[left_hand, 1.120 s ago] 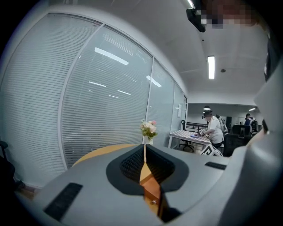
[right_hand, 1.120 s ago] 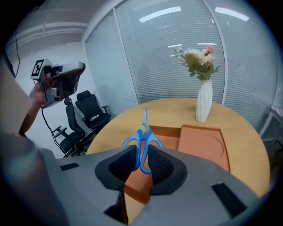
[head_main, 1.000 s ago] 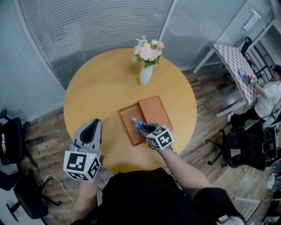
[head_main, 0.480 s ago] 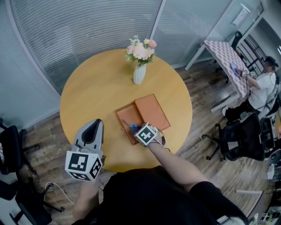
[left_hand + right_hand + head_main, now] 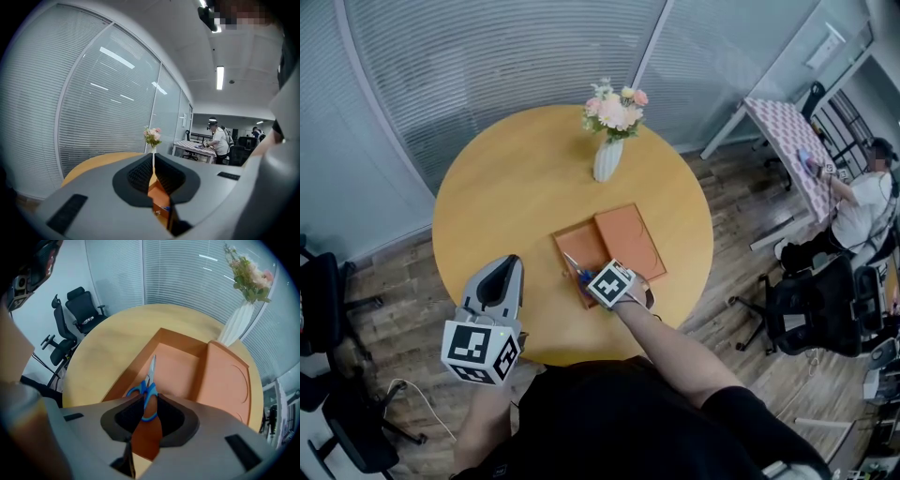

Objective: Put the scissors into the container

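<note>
- The scissors (image 5: 149, 383) lie straight ahead of the right gripper (image 5: 149, 403). Their long axis runs along the jaws' line, with the blades pointing away over the floor of the open container (image 5: 185, 369) and towards the tabletop's (image 5: 506, 187) far edge.
- The right jaws are clenched on a blue handle loop. I cannot tell whether the blades rest on the container floor.
- The left gripper (image 5: 494, 281) hangs at the tabletop's near-left edge, well apart from the container. Its jaws are drawn almost together on nothing.
- Judgement: only the release remains, and it belongs to the right gripper.
</note>
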{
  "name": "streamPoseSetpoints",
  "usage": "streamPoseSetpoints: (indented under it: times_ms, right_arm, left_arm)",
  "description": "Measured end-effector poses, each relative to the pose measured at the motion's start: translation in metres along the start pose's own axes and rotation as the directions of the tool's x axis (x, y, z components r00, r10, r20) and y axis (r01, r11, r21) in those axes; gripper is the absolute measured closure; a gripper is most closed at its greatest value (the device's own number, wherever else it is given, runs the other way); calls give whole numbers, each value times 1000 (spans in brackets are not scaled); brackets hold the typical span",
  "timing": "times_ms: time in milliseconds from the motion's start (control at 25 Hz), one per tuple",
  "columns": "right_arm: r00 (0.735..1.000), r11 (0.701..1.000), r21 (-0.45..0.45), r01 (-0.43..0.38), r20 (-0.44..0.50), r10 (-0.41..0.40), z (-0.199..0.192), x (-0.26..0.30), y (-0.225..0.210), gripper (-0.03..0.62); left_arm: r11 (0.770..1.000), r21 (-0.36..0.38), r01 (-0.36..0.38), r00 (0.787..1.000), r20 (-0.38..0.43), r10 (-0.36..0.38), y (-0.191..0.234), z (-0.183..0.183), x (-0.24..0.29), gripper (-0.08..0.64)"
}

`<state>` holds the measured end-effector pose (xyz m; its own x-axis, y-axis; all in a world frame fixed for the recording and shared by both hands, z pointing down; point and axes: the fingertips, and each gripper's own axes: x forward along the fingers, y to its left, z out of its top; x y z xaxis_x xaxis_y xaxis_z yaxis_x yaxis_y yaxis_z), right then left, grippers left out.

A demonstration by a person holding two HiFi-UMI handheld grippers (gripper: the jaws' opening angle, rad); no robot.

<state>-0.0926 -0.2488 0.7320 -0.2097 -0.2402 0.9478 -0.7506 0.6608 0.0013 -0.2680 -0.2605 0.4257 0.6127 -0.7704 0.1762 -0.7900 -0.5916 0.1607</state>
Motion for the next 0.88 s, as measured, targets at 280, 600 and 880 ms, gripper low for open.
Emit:
streamPoseSetpoints:
  times_ms: [280,600,880]
  right_arm:
    - [997,998,59,-25,81,20,7,-19,-4,494]
    - [839,994,103,-26,543,-34,89,-144,-42,515]
    - [553,997,71,-5,831,-56,116,-280,-45,534]
  left_arm:
    - [1000,4,-8,1000,0,8,-2,3,0,537]
    - [1000,28,13,1000,17,-13,-7,19,10,537]
    - [997,66,51,999,1,-51,-23,36,21,537]
